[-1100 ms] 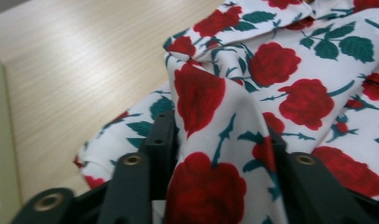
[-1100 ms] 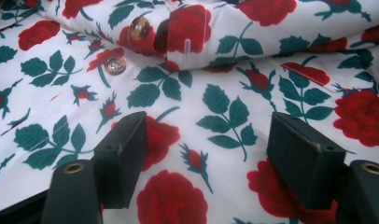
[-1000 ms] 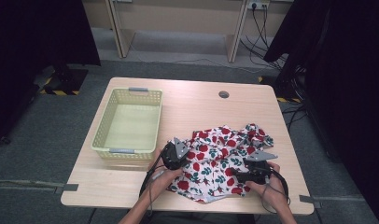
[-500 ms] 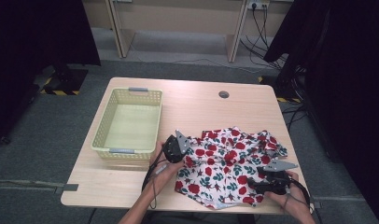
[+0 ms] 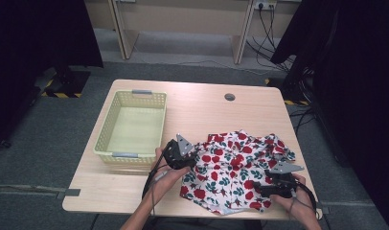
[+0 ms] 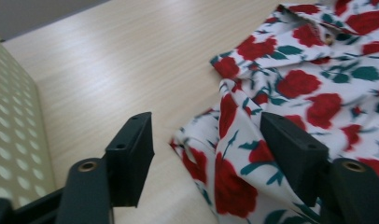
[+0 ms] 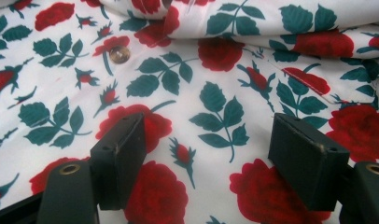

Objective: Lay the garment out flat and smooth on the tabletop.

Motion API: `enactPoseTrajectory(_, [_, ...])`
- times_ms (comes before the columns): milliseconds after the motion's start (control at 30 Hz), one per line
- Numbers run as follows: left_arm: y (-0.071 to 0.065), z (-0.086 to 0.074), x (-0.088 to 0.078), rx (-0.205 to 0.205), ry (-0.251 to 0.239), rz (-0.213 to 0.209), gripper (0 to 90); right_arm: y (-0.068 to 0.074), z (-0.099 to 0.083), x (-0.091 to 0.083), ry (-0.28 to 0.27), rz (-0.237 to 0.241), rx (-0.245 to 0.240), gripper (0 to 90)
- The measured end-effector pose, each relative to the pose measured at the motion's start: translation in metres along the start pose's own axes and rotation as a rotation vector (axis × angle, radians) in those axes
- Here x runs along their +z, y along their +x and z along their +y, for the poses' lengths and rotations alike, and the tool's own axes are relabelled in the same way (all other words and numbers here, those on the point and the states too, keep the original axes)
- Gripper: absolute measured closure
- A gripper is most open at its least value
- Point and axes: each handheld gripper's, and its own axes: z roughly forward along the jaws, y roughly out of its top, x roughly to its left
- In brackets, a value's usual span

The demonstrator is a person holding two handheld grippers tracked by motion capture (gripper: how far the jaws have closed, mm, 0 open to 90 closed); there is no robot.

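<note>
Shirt [image 5: 236, 170], rose-print, is lying spread and rumpled on the table [image 5: 202, 110], well right of the yellow basket [image 5: 130, 127]. Your left gripper [image 6: 206, 154] is sitting at the shirt's left edge; its jaws have just been opening and are standing apart now, with a raised fold of the hem lying loose between them, nearer the right jaw, nothing pinched. Your right gripper [image 7: 206, 158] is hovering over the near right part of the shirt, jaws spread, flat cloth under and ahead of them and a button [image 7: 119, 54] beyond the left jaw, gripping nothing.

Risks, as a judgement: you are closing the left on a thin fold, so it may catch one layer only and the rest will be dragging or bunching. The right is facing flat fabric with no ridge, so its jaws may be skidding over it or scraping the table. Pulling the two sides unevenly will be twisting the shirt.
</note>
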Motion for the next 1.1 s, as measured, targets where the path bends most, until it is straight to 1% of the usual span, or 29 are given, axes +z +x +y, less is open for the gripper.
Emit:
enactPoseTrajectory(33, [-0.002, -0.002, -0.002, -0.009, 0.003, -0.008, 31.5, 0.0, 0.001, 0.0, -0.003, 0.001, 0.004, 27.2])
enactPoseTrajectory(67, [-0.004, -0.004, -0.003, -0.031, 0.009, -0.021, 29.2, 0.001, 0.001, -0.001, -0.009, -0.002, 0.002, 27.2])
enactPoseTrajectory(133, [-0.007, -0.009, -0.006, -0.055, 0.014, -0.044, 26.8, 0.001, 0.003, -0.001, -0.012, -0.002, -0.004, 27.0])
enactPoseTrajectory(200, [-0.011, -0.014, -0.01, -0.054, 0.017, -0.047, 24.1, 0.002, 0.004, -0.001, -0.018, -0.002, -0.005, 27.0])
enactPoseTrajectory(267, [-0.014, -0.017, -0.016, -0.069, 0.009, -0.06, 22.1, 0.004, 0.005, -0.001, -0.016, 0.003, -0.008, 27.0])
enactPoseTrajectory(300, [-0.015, -0.018, -0.019, -0.07, 0.011, -0.066, 21.0, 0.004, 0.006, -0.001, -0.016, 0.004, -0.014, 26.9])
enactPoseTrajectory(367, [-0.019, -0.021, -0.025, -0.07, 0.013, -0.069, 20.1, 0.005, 0.006, 0.0, -0.016, 0.005, -0.009, 26.9])
enactPoseTrajectory(400, [-0.022, -0.023, -0.026, -0.076, 0.012, -0.077, 19.7, 0.005, 0.006, 0.001, -0.015, 0.006, -0.01, 26.9])
enactPoseTrajectory(500, [-0.03, -0.031, -0.026, -0.093, 0.019, -0.109, 20.9, 0.008, 0.006, 0.003, -0.007, 0.012, -0.015, 26.9])
enactPoseTrajectory(600, [-0.035, -0.036, -0.02, -0.08, 0.045, -0.118, 23.1, 0.009, 0.006, 0.005, -0.006, 0.014, -0.017, 26.7])
enactPoseTrajectory(633, [-0.035, -0.036, -0.017, -0.085, 0.042, -0.113, 24.6, 0.01, 0.006, 0.005, -0.004, 0.015, -0.016, 26.7])
enactPoseTrajectory(667, [-0.035, -0.037, -0.015, -0.071, 0.043, -0.105, 27.4, 0.01, 0.006, 0.005, -0.004, 0.016, -0.018, 26.6])
enactPoseTrajectory(700, [-0.035, -0.037, -0.012, -0.051, 0.052, -0.091, 33.6, 0.011, 0.006, 0.005, -0.005, 0.017, -0.018, 26.6])
enactPoseTrajectory(733, [-0.034, -0.037, -0.009, -0.04, 0.054, -0.074, 39.3, 0.01, 0.006, 0.005, -0.007, 0.017, -0.018, 26.6])
enactPoseTrajectory(767, [-0.032, -0.037, -0.007, -0.027, 0.051, -0.063, 47.6, 0.01, 0.005, 0.005, -0.006, 0.015, -0.016, 26.6])
enactPoseTrajectory(833, [-0.029, -0.037, -0.006, -0.007, 0.027, -0.048, 61.8, 0.009, 0.004, 0.006, 0.0, 0.016, -0.011, 26.6])
enactPoseTrajectory(900, [-0.025, -0.033, -0.005, 0.026, 0.016, -0.031, 70.5, 0.009, 0.003, 0.006, -0.004, 0.018, -0.013, 26.6])
enactPoseTrajectory(967, [-0.021, -0.027, -0.004, 0.044, 0.005, -0.021, 75.6, 0.009, 0.003, 0.006, -0.004, 0.018, -0.013, 26.5])
enactPoseTrajectory(1000, [-0.018, -0.024, -0.003, 0.051, 0.002, -0.013, 76.3, 0.009, 0.003, 0.006, -0.002, 0.016, -0.014, 26.5])
enactPoseTrajectory(1067, [-0.012, -0.016, 0.0, 0.043, -0.008, 0.009, 76.9, 0.009, 0.003, 0.006, -0.001, 0.016, -0.017, 26.4])
enactPoseTrajectory(1100, [-0.008, -0.013, 0.002, 0.03, -0.014, 0.015, 76.9, 0.009, 0.003, 0.006, -0.003, 0.018, -0.016, 26.4])
